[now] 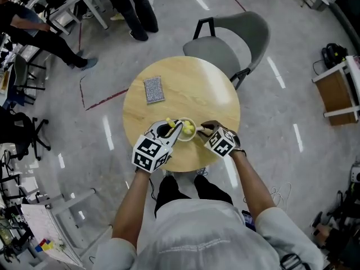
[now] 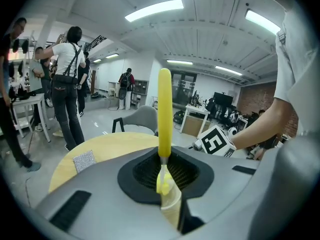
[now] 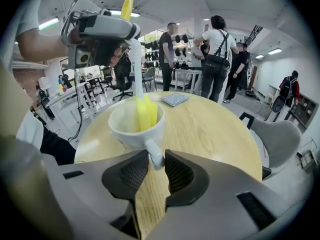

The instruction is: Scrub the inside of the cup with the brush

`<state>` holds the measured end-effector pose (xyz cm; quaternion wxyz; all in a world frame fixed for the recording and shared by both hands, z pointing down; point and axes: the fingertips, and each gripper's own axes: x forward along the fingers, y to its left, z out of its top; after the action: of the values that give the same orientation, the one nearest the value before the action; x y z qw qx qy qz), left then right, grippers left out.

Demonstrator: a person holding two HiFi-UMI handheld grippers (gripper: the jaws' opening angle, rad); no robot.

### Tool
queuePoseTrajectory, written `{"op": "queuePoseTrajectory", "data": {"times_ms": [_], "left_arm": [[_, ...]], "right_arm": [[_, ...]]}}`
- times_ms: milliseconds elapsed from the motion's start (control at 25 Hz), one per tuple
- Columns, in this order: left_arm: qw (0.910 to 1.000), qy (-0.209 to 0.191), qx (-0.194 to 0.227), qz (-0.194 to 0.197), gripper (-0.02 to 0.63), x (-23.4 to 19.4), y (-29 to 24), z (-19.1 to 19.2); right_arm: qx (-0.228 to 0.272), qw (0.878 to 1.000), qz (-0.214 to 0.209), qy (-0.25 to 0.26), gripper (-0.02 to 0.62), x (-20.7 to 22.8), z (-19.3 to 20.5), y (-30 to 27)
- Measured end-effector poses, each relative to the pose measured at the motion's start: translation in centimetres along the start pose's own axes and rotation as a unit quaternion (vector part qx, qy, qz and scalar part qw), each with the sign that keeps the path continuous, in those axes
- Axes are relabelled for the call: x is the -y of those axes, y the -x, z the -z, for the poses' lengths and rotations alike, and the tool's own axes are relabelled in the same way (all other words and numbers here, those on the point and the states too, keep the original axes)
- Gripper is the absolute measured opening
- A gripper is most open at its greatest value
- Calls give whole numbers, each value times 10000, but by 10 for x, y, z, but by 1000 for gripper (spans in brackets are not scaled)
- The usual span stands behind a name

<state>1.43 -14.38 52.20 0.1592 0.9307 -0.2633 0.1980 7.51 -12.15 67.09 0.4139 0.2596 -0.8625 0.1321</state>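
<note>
Jaws of left gripper (image 1: 173, 130) pinch the brush (image 2: 164, 109), of right gripper (image 3: 152, 170) the cup (image 3: 135, 128) handle; pad (image 1: 153, 89) lies apart.

I see the left hand-held gripper (image 1: 175, 130) and the right hand-held gripper (image 1: 201, 130): grey shells, black ribbed pads, black-and-white marker cubes. The person wears a pale short-sleeved shirt (image 1: 197, 235) and black trousers (image 1: 181, 189).

The cup (image 3: 125, 130) hides the lower end of the brush (image 3: 145, 111), and the left tool (image 1: 175, 131) covers part of its rim.
</note>
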Motion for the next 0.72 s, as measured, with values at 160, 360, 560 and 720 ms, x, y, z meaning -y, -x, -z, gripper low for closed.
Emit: {"op": "queuePoseTrajectory", "data": {"times_ms": [160,360,560,720], "left_arm": [[9999,-34,14,-103,48,4,-7,8],[9996,-150,136,-212,48,8,-13,12],[9984,-332,267,-370,48,11,-18,9],[9969,-544,206,-533,48,11,-15,10]], "right_arm": [[88,9999,-122,-56,107,-11,5,5],[224,9994,-156,-213,103,-22,10,9],[281,9992,-113,-271,100,-25,13,10],[290,9991,-124,-291,95,-31,15,13]]}}
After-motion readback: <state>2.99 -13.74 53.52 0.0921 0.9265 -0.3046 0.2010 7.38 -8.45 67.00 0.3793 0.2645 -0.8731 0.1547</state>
